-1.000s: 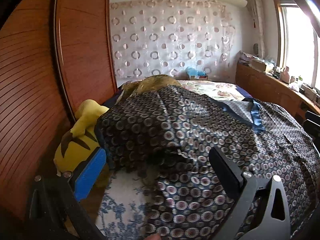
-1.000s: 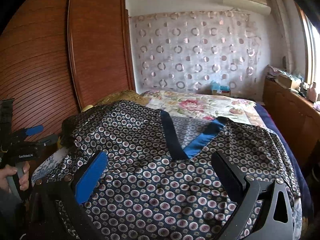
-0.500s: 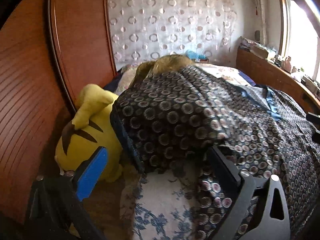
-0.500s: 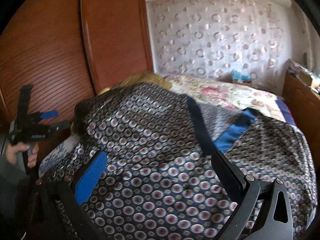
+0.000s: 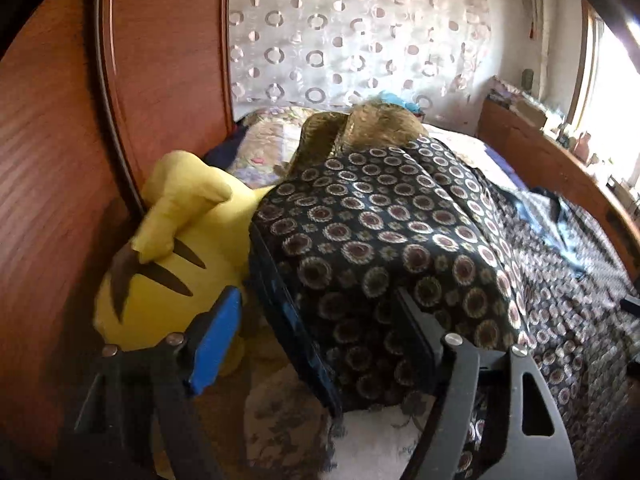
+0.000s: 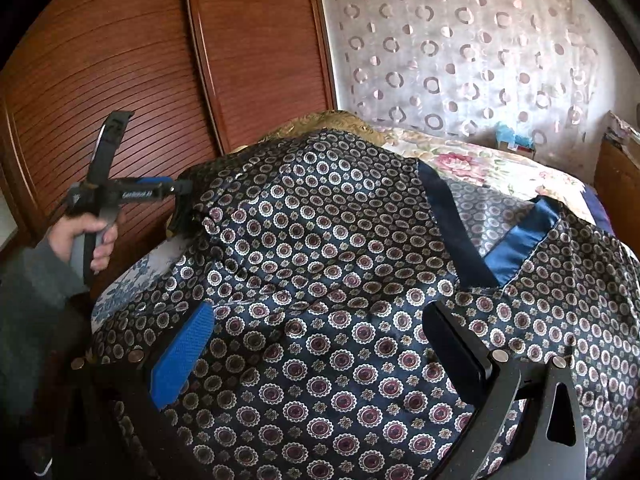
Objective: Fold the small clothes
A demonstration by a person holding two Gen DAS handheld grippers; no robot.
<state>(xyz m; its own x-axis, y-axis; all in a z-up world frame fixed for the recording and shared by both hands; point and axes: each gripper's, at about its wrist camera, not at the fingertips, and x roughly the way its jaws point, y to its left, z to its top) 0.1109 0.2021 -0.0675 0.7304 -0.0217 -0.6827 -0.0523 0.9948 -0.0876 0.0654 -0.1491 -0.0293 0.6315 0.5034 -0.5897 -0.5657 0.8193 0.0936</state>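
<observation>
Left gripper [image 5: 316,340]: jaws closing around the dark hemmed edge of the patterned garment [image 5: 400,248], pads not yet pressing it. Just left of it, a yellow plush toy [image 5: 180,240] against the wooden wardrobe [image 5: 60,160]. Right gripper [image 6: 316,344]: jaws wide apart over the same garment, gripping nothing. Spread ahead across the bed [image 6: 480,160]; farther off, a dotted curtain [image 6: 460,52].

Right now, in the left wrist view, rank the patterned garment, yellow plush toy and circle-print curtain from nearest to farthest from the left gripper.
1. Patterned garment: its edge sits between the closing left gripper fingers.
2. Yellow plush toy: just beyond, left.
3. Circle-print curtain: far back wall.
</observation>
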